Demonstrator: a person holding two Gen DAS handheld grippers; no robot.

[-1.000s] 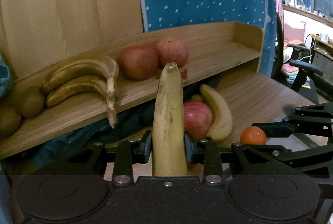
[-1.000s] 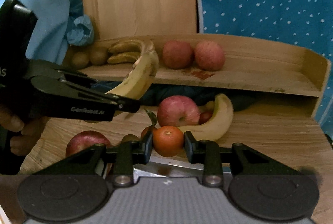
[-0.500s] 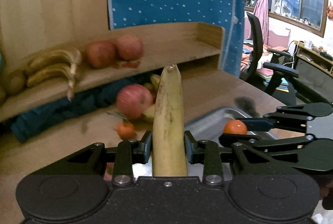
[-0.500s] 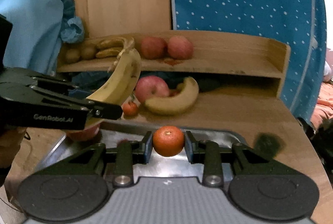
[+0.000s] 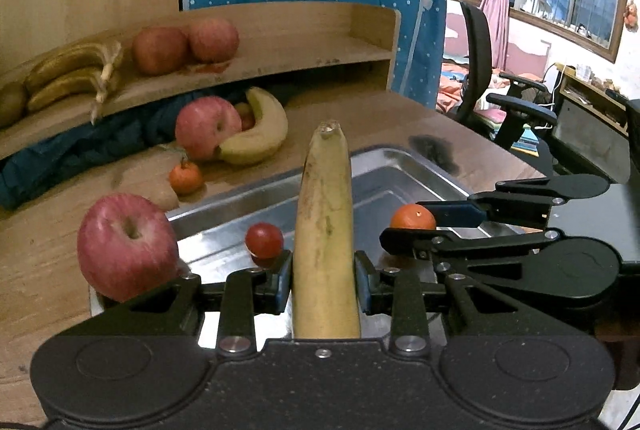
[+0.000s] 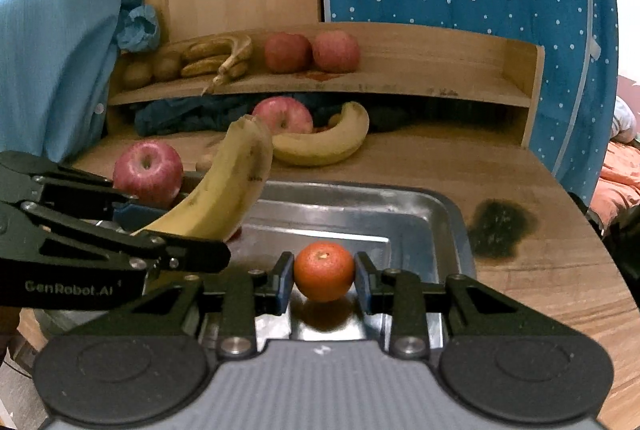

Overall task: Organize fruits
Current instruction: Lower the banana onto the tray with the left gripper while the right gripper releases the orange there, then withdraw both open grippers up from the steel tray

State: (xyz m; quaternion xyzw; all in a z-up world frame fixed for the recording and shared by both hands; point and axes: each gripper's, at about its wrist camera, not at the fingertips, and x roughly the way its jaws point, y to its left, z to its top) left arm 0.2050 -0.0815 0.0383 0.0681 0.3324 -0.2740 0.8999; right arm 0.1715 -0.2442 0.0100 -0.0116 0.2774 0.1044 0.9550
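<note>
My left gripper (image 5: pixel 323 280) is shut on a yellow banana (image 5: pixel 326 230) and holds it over the metal tray (image 5: pixel 384 174). My right gripper (image 6: pixel 323 282) is shut on a small orange (image 6: pixel 324 270), low above the tray (image 6: pixel 400 206); the orange also shows in the left wrist view (image 5: pixel 413 217). A small red fruit (image 5: pixel 264 240) lies in the tray. A red apple (image 5: pixel 126 246) sits at the tray's left edge. Another apple (image 5: pixel 204 126), a banana (image 5: pixel 256 138) and a small orange (image 5: pixel 185 177) lie on the table behind.
A wooden shelf (image 6: pixel 400 86) at the back holds kiwis (image 6: pixel 138 72), bananas (image 6: pixel 216 56) and two apples (image 6: pixel 312 50). Blue cloth (image 6: pixel 192 112) lies under it. A dark burn mark (image 6: pixel 496 228) is right of the tray. An office chair (image 5: pixel 488 70) stands beyond the table.
Both grippers have drawn back from the shelf and come down over the tray, each with its fruit still held. The right gripper's orange is now lower, close to the tray floor.
</note>
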